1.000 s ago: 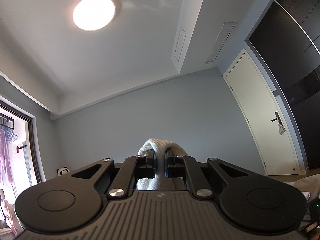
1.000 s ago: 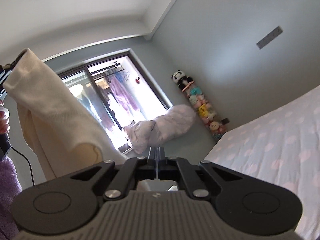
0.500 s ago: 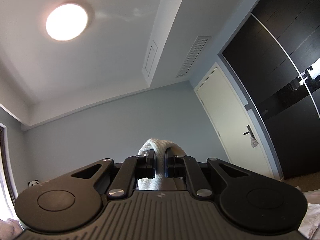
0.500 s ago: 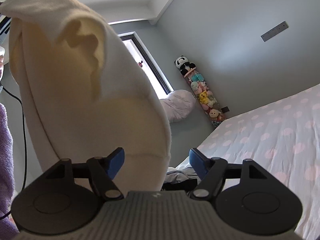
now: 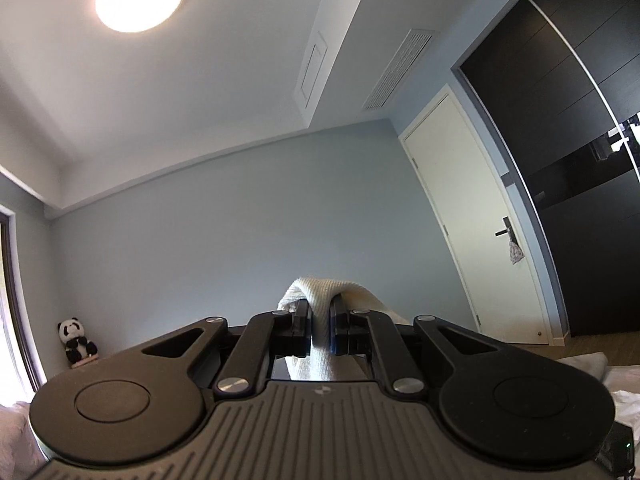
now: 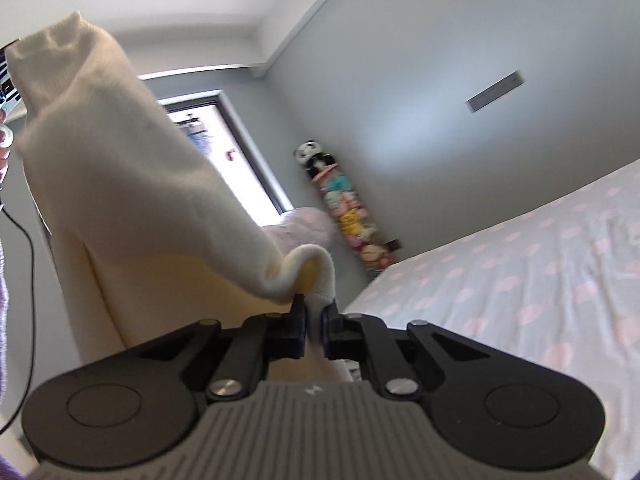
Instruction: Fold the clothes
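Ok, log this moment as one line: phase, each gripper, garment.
phase: lifting to fold | left gripper: shut on cream garment | right gripper: jaws closing, garment edge between them | garment: hanging above bed

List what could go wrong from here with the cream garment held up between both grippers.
1. The right gripper is closing on only a small curled edge of the cream garment; such a thin bite could slip out.
2. The left gripper also pinches just a narrow fold, so a hard pull apart may tear one end free.
3. Most of the cloth hangs bunched over the dotted bed, so it may land creased rather than flat.
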A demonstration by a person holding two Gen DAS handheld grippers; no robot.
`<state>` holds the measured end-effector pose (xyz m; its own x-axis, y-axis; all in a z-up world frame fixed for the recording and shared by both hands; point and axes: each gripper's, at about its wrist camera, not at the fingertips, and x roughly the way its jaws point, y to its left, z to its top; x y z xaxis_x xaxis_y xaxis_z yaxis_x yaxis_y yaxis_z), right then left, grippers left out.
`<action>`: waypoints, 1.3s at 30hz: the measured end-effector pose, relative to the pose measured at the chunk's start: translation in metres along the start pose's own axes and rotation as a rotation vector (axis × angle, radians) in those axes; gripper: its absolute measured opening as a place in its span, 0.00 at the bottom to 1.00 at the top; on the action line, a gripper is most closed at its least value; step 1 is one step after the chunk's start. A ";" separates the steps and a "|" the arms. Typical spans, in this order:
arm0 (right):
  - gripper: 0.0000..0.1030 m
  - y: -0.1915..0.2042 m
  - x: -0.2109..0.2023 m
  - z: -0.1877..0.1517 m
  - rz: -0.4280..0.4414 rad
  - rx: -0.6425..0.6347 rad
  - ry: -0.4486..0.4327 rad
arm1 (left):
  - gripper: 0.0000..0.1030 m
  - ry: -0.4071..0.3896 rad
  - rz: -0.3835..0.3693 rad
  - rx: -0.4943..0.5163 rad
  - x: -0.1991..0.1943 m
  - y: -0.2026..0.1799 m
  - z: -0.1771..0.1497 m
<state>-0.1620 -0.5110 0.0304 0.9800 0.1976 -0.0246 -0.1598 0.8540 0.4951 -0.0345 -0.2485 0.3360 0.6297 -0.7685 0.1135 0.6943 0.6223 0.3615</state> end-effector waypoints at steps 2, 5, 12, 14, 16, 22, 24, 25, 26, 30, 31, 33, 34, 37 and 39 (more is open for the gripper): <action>0.08 -0.004 -0.006 0.002 -0.047 -0.007 -0.008 | 0.06 0.036 0.024 -0.022 0.008 0.010 -0.013; 0.08 -0.013 -0.012 0.007 -0.095 -0.008 -0.011 | 0.06 0.091 0.056 -0.061 0.017 0.024 -0.033; 0.07 -0.025 -0.035 0.017 -0.179 -0.021 -0.042 | 0.06 0.249 0.086 -0.154 0.028 0.052 -0.091; 0.07 -0.021 -0.043 0.025 -0.196 -0.038 -0.062 | 0.06 0.284 0.085 -0.175 0.029 0.058 -0.105; 0.06 -0.014 -0.053 0.036 -0.203 -0.060 -0.084 | 0.06 0.309 0.085 -0.193 0.025 0.065 -0.118; 0.06 0.030 -0.092 0.071 -0.142 -0.152 -0.193 | 0.06 0.333 0.071 -0.235 0.012 0.081 -0.131; 0.06 0.042 -0.098 0.077 -0.119 -0.168 -0.224 | 0.06 0.325 0.053 -0.243 0.004 0.083 -0.132; 0.07 0.047 -0.101 0.079 -0.109 -0.175 -0.238 | 0.06 0.323 0.043 -0.245 -0.001 0.084 -0.132; 0.07 0.050 -0.102 0.082 -0.101 -0.171 -0.246 | 0.06 0.325 0.032 -0.251 -0.005 0.086 -0.134; 0.06 0.035 -0.081 0.081 -0.143 -0.126 -0.220 | 0.06 0.382 0.005 -0.308 -0.006 0.099 -0.158; 0.07 0.028 -0.071 0.077 -0.159 -0.103 -0.198 | 0.06 0.406 0.004 -0.326 -0.003 0.103 -0.169; 0.07 0.011 -0.048 0.064 -0.188 -0.055 -0.138 | 0.06 0.478 0.008 -0.353 0.006 0.108 -0.200; 0.07 0.002 -0.034 0.056 -0.206 -0.038 -0.106 | 0.06 0.521 0.009 -0.368 0.011 0.109 -0.219; 0.07 -0.026 0.006 0.023 -0.270 0.025 0.004 | 0.06 0.659 0.003 -0.428 0.027 0.110 -0.281; 0.07 -0.044 0.033 0.003 -0.304 0.063 0.067 | 0.06 0.741 0.015 -0.443 0.038 0.106 -0.326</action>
<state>-0.1221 -0.5435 0.0099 0.9715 -0.0292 -0.2353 0.1487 0.8478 0.5090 0.1770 -0.1628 0.0766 0.5979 -0.5606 -0.5729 0.6590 0.7507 -0.0468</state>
